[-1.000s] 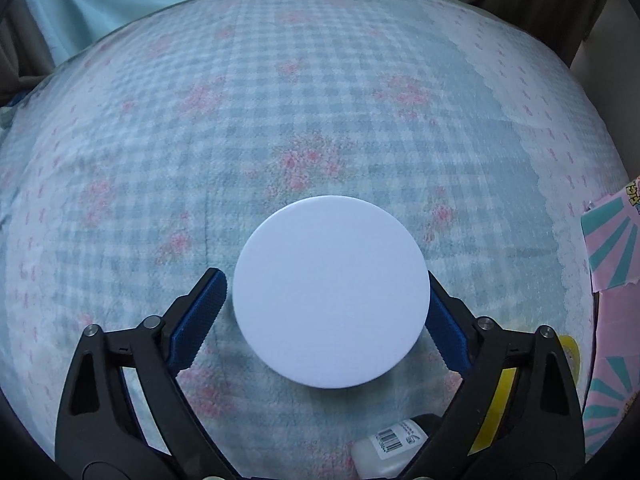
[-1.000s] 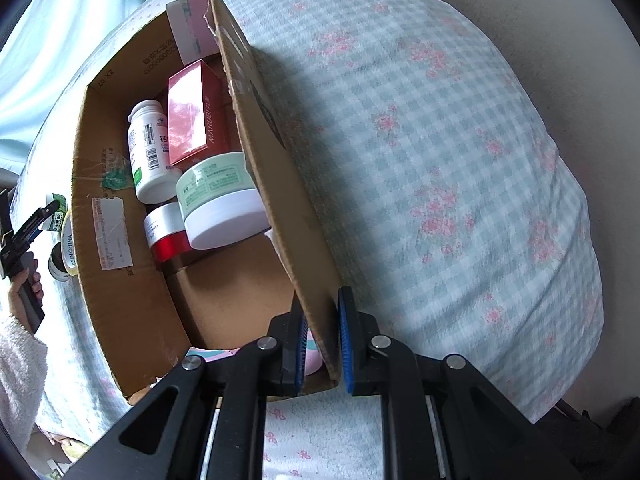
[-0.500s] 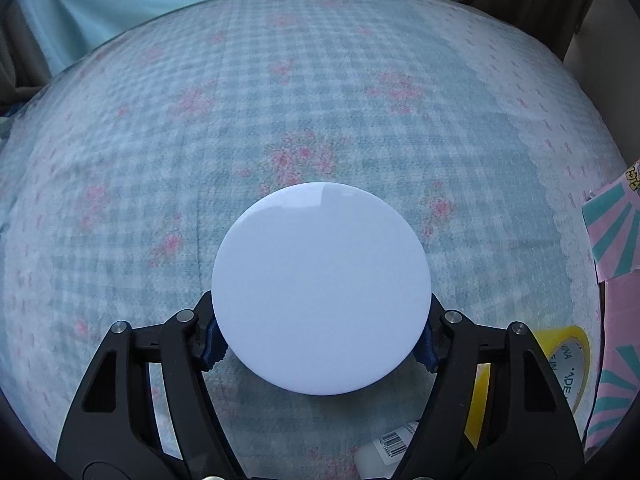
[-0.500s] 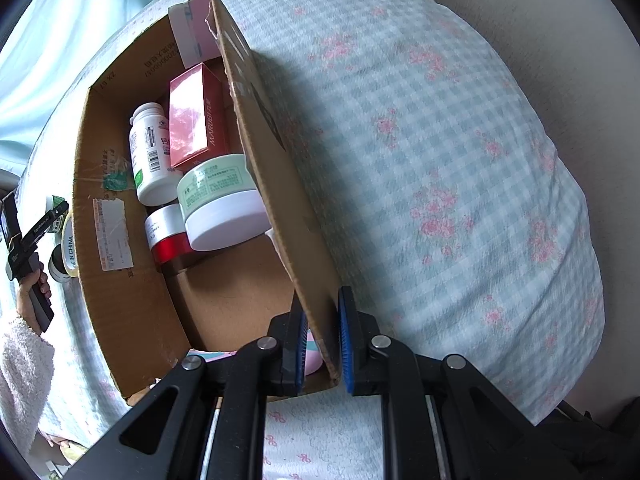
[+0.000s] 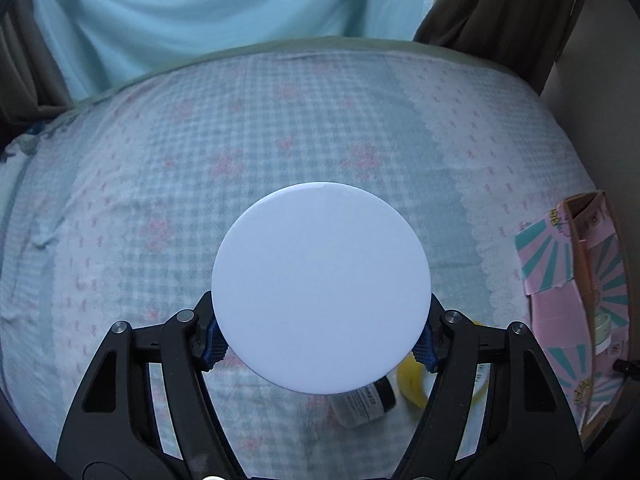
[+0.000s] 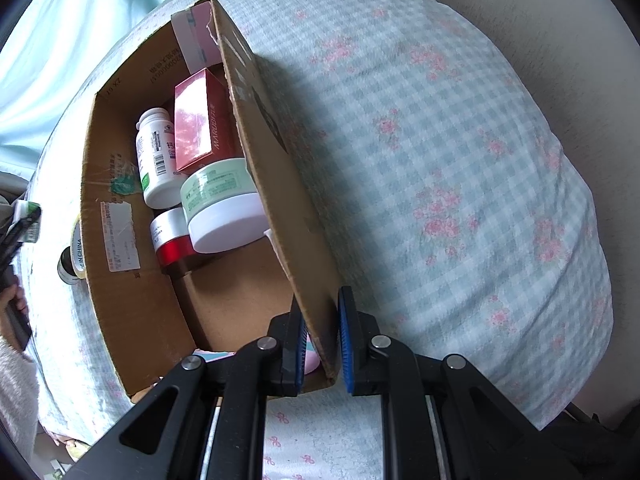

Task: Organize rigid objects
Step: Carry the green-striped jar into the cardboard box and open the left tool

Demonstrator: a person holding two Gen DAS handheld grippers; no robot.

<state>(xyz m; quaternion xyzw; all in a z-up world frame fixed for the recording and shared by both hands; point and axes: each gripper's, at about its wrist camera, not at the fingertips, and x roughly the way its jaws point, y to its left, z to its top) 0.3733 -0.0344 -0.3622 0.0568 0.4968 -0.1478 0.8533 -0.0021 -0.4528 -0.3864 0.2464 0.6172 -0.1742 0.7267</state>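
Note:
In the left wrist view a round white jar (image 5: 321, 287) shows only its flat lid, and my left gripper (image 5: 320, 340) is shut on its sides, holding it above the checked bedspread (image 5: 200, 184). In the right wrist view my right gripper (image 6: 323, 340) is shut on the right wall of an open cardboard box (image 6: 276, 184). Inside the box lie a white pill bottle (image 6: 156, 156), a red carton (image 6: 198, 120), a green-labelled jar with a white lid (image 6: 220, 204) and a red-and-silver jar (image 6: 172, 238).
Below the held jar a small white bottle with a dark cap (image 5: 366, 400) and a yellow tape roll (image 5: 412, 384) lie on the bed. The box with pink and teal flaps (image 5: 568, 280) is at the right edge. A hand (image 6: 14, 304) appears left of the box. Curtains (image 5: 200, 12) hang behind.
My left gripper shut on the white jar and lifted it off the bedspread; the bed now looks farther away. The right gripper and the box have not moved.

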